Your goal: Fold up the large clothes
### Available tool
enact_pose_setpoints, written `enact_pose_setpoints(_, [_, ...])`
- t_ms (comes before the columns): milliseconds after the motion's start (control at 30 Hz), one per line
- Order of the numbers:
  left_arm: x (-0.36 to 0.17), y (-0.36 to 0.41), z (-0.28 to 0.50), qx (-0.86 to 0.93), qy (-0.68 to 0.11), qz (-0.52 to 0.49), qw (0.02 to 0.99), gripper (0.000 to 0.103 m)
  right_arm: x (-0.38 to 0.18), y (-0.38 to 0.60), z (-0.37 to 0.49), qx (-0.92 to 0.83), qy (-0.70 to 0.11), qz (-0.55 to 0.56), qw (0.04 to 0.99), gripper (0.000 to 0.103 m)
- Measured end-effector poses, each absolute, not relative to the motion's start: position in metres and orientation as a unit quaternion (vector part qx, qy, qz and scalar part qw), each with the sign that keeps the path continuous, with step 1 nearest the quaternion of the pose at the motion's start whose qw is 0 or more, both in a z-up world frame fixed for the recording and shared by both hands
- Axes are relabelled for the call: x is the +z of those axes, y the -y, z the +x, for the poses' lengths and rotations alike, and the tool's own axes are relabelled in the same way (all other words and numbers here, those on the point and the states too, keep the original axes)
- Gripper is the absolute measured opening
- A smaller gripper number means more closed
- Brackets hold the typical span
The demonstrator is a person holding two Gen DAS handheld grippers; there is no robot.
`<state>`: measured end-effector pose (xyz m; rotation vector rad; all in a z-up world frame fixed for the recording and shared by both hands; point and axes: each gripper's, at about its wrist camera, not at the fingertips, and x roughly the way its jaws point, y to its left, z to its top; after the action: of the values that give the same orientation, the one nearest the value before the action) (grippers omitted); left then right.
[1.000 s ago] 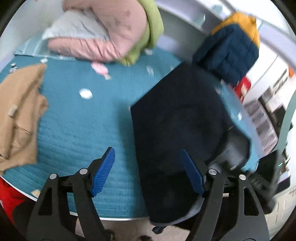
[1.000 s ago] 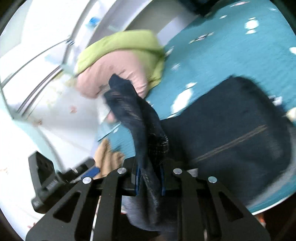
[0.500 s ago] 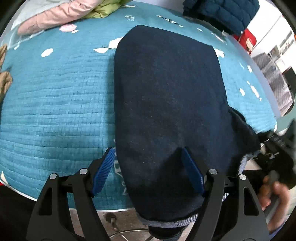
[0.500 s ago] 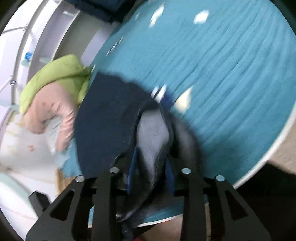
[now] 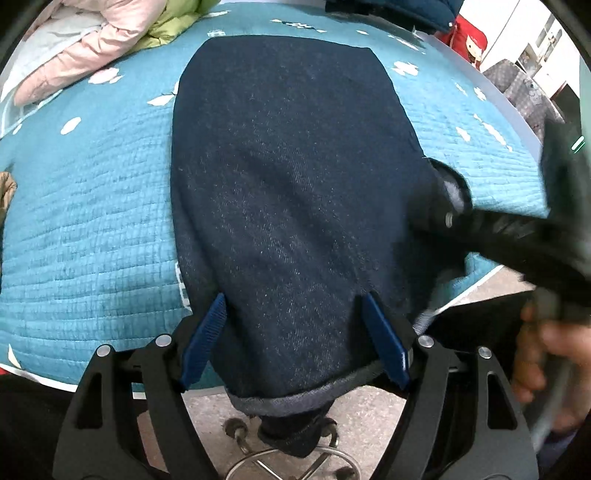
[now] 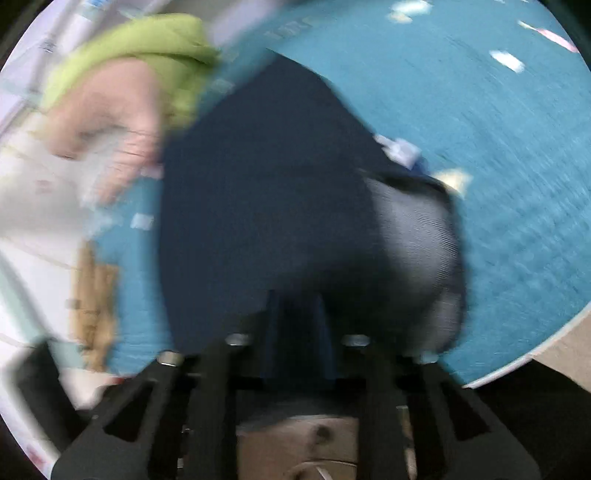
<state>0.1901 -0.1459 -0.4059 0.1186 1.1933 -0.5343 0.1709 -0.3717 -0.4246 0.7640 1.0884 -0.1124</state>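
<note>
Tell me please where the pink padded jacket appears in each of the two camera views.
Left wrist view: the pink padded jacket is at the top left edge, beyond the dark denim garment.
Right wrist view: it sits upper left, blurred.
Shared landmark: the green jacket touching it in both views.

Motion blur smears the right gripper (image 6: pixel 295 325) and pink jacket (image 6: pixel 107 122).

The denim garment (image 5: pixel 288 177) lies on the quilted surface (image 5: pixel 92 206), its near hem hanging over the 6 o'clock edge. A pile of puffer jackets (image 5: pixel 110 40) sits at 10 o'clock. The right gripper (image 5: pixel 439 218) meets the garment's 3 o'clock edge.
</note>
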Motion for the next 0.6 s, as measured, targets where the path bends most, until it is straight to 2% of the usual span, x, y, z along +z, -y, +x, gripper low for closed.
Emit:
enact_pose_setpoints(67, [-0.4, 0.138, 0.189, -0.263, -0.55, 0.031, 0.792, 0.075, -0.426, 0.384, 0.161, -0.064, -0.5, 0.378, 0.777, 0.0])
enact_pose_setpoints(167, [-0.381, 0.126, 0.203, -0.274, -0.527, -0.019, 0.804, 0.077, -0.422, 0.384, 0.16, -0.077, -0.507, 0.357, 0.781, 0.0])
enact_pose_setpoints(300, [-0.364, 0.121, 0.242, -0.256, -0.517, -0.023, 0.817, 0.077, -0.413, 0.38, 0.16, -0.079, -0.509, 0.354, 0.781, 0.0])
enact_pose_setpoints(367, [-0.358, 0.122, 0.258, -0.257, -0.512, -0.031, 0.819, 0.077, -0.402, 0.375, 0.173, -0.07, -0.495, 0.355, 0.789, 0.005])
enact_pose_setpoints(600, [-0.334, 0.156, 0.328, -0.284, -0.512, -0.003, 0.811, 0.076, -0.368, 0.362, 0.214, -0.005, -0.459, 0.361, 0.811, 0.005])
